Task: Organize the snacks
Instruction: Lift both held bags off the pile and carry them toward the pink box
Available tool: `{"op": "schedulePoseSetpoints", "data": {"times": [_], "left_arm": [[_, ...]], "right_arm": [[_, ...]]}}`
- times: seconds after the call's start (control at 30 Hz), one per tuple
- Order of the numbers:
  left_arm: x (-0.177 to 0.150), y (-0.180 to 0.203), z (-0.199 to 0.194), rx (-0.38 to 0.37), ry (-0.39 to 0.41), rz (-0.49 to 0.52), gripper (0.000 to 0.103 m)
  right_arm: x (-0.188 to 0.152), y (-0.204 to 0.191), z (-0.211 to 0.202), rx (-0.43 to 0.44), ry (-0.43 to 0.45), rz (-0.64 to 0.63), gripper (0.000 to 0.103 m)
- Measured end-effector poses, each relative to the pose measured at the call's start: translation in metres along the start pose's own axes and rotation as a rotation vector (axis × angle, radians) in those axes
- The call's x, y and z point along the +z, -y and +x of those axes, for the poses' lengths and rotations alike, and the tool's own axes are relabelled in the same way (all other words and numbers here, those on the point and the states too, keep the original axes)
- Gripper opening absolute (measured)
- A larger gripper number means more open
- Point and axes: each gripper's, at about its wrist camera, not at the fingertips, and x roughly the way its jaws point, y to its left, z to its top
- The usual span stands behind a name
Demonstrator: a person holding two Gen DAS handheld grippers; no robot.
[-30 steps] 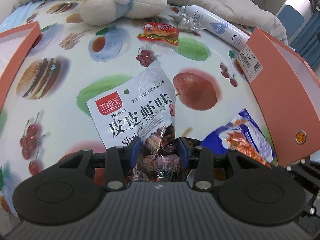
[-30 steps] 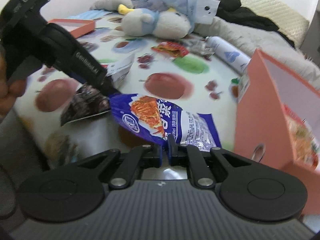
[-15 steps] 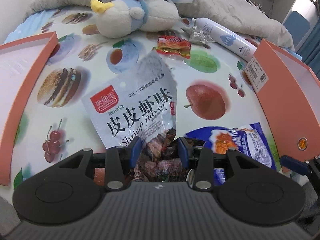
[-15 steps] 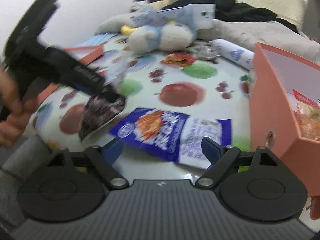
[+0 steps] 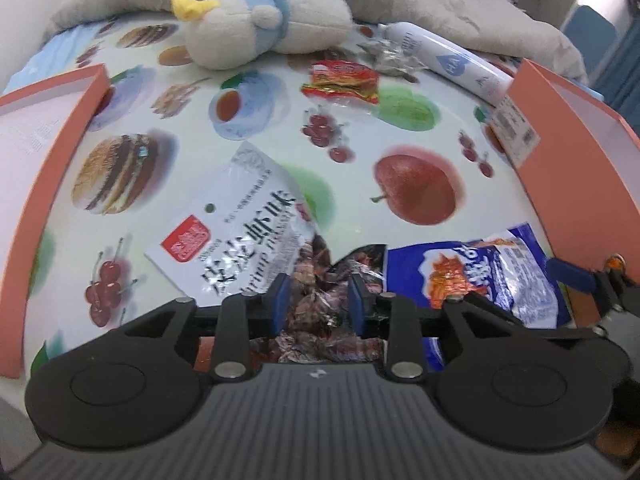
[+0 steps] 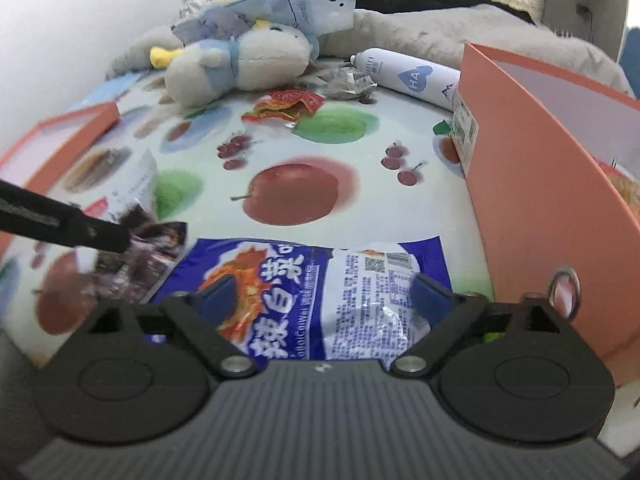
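My left gripper (image 5: 319,304) has its jaws opening, but the pads still press the dark lower end of a white shrimp-flavour snack bag (image 5: 240,232), which leans up and to the left. In the right wrist view that bag (image 6: 136,196) hangs at a black left finger (image 6: 80,230). A blue snack bag (image 6: 320,276) lies flat on the fruit-print tablecloth. My right gripper (image 6: 324,296) is spreading wide over it, pads clear of the bag. The left wrist view shows this blue bag (image 5: 480,276) at lower right.
An open orange box (image 6: 540,184) stands close on the right, with a snack inside. An orange lid (image 5: 52,152) lies at the left. Farther back are a red snack packet (image 5: 340,82), a crumpled wrapper (image 5: 388,54), a white spray bottle (image 5: 448,60) and a plush toy (image 5: 260,28).
The right gripper went from shut on the blue bag to wide open, and the bag now lies flat on the cloth. The shrimp bag in the left gripper has tilted leftward.
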Motion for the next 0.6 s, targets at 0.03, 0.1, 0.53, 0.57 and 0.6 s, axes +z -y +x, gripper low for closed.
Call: {"op": "schedulePoseSetpoints", "data": {"times": [0.03, 0.1, 0.53, 0.57, 0.6], "left_arm": [[0.0, 0.0, 0.001, -0.004, 0.0, 0.012, 0.058], [-0.001, 0.002, 0.003, 0.023, 0.007, 0.036, 0.08], [-0.007, 0.017, 0.032, 0.071, -0.069, 0.19, 0.095], [-0.008, 0.016, 0.033, 0.068, -0.073, 0.184, 0.095], [-0.008, 0.015, 0.034, 0.067, -0.076, 0.176, 0.095]], "right_arm": [[-0.001, -0.001, 0.003, -0.002, -0.019, -0.02, 0.103], [-0.006, 0.0, 0.008, 0.001, -0.032, -0.033, 0.103], [-0.01, 0.011, 0.007, 0.082, -0.057, -0.023, 0.096], [-0.01, 0.012, 0.006, 0.087, -0.059, -0.023, 0.095], [-0.009, 0.012, 0.005, 0.09, -0.06, -0.026, 0.091]]}}
